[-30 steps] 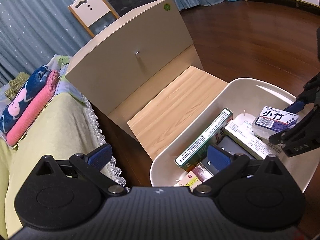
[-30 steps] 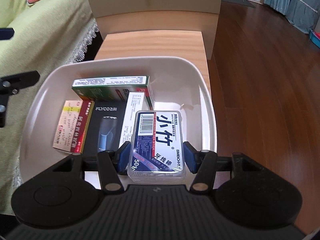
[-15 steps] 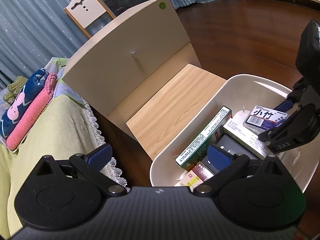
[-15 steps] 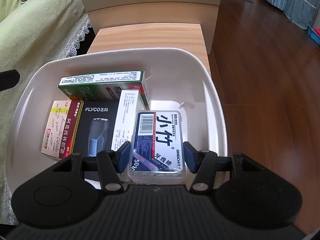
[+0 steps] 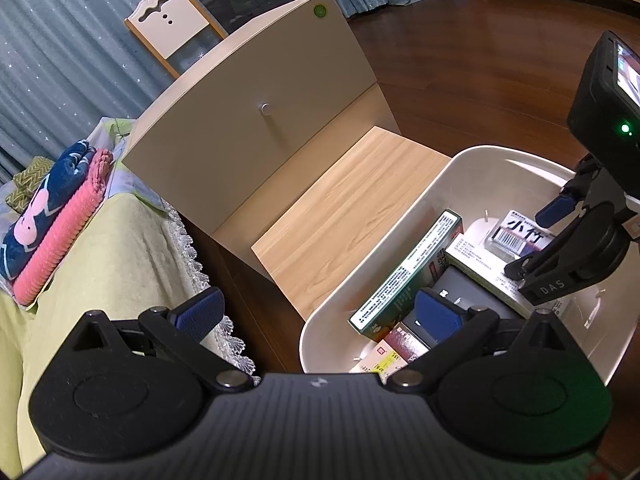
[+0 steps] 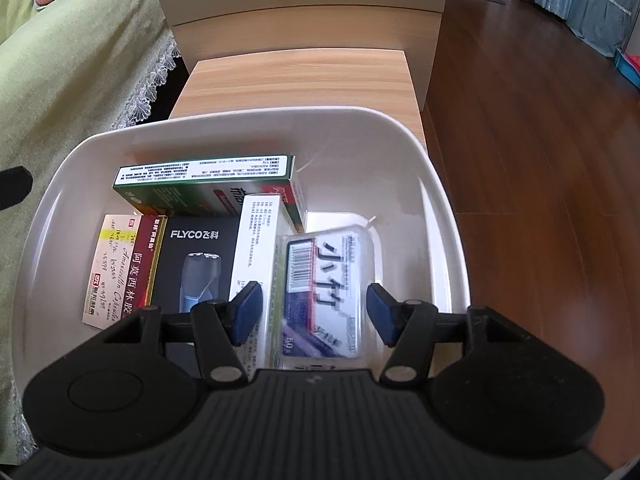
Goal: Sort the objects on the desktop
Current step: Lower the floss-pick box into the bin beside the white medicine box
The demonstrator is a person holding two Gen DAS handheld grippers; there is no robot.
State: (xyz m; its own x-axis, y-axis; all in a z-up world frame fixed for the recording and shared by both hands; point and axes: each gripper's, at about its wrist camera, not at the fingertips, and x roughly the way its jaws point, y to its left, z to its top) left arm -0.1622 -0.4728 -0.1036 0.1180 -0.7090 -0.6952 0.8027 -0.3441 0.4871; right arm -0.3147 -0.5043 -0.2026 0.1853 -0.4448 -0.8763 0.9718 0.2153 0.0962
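A white plastic bin on the wooden table holds a green box, a black FLYCO shaver box, a white box and a red-and-white medicine box. My right gripper hangs over the bin's right half with its jaws opening. A clear floss-pick box, blurred, lies between the blue pads with a gap on each side, resting on the white box. The left wrist view shows that same box under the right gripper. My left gripper stands open and empty by the bin's near-left rim.
The wooden table backs onto a beige cabinet panel with a knob. A bed with a green cover and folded towels lies to the left. A chair stands behind; dark wood floor lies to the right.
The right jaws have spread off the floss-pick box, which now sits lower in the bin and looks blurred. The right gripper sank slightly. The left gripper has not moved.
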